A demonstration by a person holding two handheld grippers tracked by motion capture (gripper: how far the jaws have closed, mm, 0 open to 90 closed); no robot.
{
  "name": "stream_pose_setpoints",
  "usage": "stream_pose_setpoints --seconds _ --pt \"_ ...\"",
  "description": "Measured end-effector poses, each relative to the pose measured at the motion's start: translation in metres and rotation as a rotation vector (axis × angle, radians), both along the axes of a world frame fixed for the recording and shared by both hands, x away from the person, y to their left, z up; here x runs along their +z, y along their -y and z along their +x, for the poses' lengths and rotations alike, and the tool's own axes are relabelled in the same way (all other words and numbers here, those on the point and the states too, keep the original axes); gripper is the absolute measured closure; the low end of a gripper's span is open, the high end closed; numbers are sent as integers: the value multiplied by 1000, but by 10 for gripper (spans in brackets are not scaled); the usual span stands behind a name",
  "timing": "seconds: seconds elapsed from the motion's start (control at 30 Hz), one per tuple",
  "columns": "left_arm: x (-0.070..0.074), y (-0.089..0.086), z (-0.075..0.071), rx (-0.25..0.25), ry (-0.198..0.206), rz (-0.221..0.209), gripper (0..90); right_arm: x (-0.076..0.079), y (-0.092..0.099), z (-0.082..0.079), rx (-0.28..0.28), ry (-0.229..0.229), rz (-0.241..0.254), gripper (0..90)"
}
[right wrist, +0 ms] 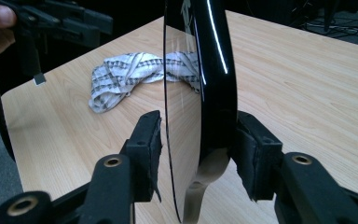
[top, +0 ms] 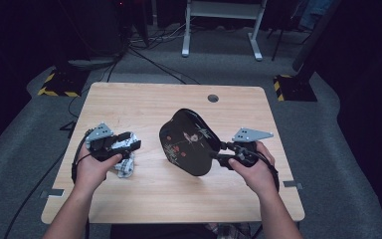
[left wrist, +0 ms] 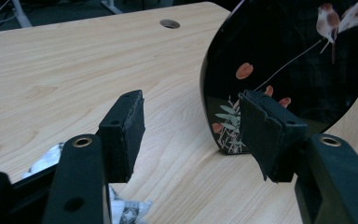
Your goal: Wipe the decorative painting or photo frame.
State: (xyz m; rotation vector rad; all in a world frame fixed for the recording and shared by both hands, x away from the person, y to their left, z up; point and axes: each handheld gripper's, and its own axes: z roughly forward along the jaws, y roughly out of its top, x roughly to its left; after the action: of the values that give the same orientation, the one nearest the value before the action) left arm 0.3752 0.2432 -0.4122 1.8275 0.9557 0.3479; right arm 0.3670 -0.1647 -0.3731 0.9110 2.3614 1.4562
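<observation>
Right now the right gripper [top: 222, 152] has a shiny black tray [top: 188, 142] standing between its two jaws. In the right gripper view, the tray [right wrist: 212, 70] stands up on its edge. One pad sits against the black back of the tray, and the other pad stands a little way off from the shiny front. So the jaws are partly open and are not squeezing the tray. The tray's low edge rests on the wooden counter [top: 144, 196], and the tray leans. It has red flowers, leaves and a small bird painted on it, and you can see those in the left gripper view [left wrist: 298, 70].

The left gripper [top: 129, 145] is off to the side of the tray, well apart from it. Its jaws are open wide, with nothing between them. Its pads [left wrist: 126, 126] point across the counter toward the tray's painted face.

A crumpled white cloth [top: 126, 167] with dark marks lies on the counter, just under the left gripper. In the right gripper view the cloth [right wrist: 126, 77] lies past the tray, with the left gripper above it.
</observation>
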Motion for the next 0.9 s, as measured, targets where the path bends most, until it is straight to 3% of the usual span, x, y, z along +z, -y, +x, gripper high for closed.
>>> stream_pose_setpoints --seconds 0.37,0.57,0.9 --pt "-15 32 13 -65 -20 36 415 5 6 -11 -53 14 6 543" --pt "-25 41 23 -64 -37 -4 407 4 6 -15 -84 12 -2 547" --pt "-40 55 36 -68 -56 -21 344 2 3 -18 -122 9 -19 563"
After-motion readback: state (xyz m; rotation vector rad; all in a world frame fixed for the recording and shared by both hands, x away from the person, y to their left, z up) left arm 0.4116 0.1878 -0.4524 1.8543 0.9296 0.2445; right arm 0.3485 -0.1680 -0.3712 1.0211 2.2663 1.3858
